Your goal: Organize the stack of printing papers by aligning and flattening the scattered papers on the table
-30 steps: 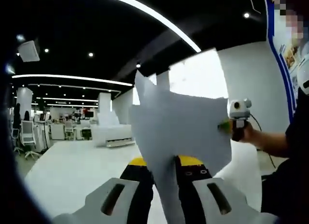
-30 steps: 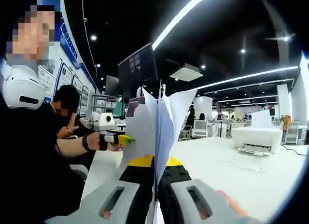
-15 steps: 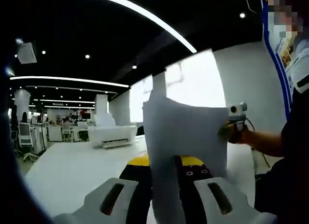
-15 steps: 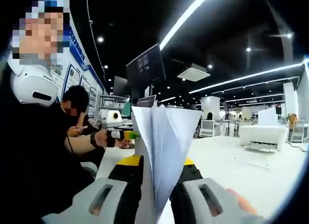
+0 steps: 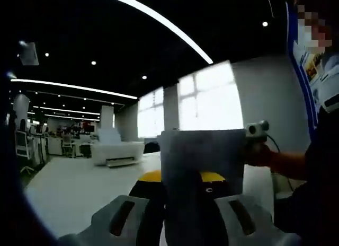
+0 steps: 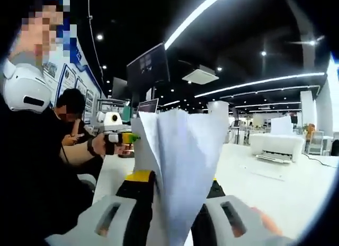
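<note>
1. The left gripper view rides low over the white table (image 5: 79, 187), looking along its own jaws toward the bright windows (image 5: 209, 100). The papers (image 5: 204, 166) stand very near the lens, and a printer (image 5: 117, 152) sits far beyond them to the left.
2. The right gripper view also sits low over the table (image 6: 275, 187), facing the hanging monitor (image 6: 147, 68). The papers (image 6: 183, 150) are close up.
3. Both views share the papers and the table; each looks across the papers at the opposite gripper, held in a hand (image 6: 103, 144).
</note>
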`<state>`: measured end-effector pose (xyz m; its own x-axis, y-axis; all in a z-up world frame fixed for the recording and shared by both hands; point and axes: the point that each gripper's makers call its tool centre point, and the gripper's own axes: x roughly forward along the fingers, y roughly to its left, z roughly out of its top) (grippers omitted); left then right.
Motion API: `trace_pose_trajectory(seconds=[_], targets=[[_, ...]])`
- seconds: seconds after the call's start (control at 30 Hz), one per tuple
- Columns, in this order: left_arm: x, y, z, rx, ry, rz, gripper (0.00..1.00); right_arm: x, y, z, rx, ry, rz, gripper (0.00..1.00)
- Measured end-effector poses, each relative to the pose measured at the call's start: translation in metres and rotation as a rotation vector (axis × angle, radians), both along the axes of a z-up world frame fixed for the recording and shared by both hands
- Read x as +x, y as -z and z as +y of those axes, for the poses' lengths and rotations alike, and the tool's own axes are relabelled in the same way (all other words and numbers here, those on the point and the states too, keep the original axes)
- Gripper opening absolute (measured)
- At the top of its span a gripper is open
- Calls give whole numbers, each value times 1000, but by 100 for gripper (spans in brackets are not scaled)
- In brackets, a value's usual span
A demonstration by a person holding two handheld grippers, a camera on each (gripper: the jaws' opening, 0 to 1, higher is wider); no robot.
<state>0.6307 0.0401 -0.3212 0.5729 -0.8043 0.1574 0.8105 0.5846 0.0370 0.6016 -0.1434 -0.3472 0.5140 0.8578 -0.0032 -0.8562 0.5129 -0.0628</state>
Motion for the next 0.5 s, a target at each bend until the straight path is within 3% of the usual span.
trace_pose_trajectory(seconds=[0.03,0.13,0.33,0.4,0.43,0.5], targets=[[0,-1,0,-2,-1,0,21,0,-1,1,-5,0,-6,0],[-1,-11,-2,11,3,-28,8,3,-9,7,-13,5,-44,0],[-3,-37,2,-25,-27,-116,10,15,-26,9,-21,7,-120,0],[-2,-30,4,-34,-39,-99,21,22,-17,6,-40,39,-91,16],[0,-21,5,-32,-51,-67,27,24,-6,6,-40,57,-27,28],[2,-6,5,-9,-51,-37,27,26,2,4,-44,66,3,31]])
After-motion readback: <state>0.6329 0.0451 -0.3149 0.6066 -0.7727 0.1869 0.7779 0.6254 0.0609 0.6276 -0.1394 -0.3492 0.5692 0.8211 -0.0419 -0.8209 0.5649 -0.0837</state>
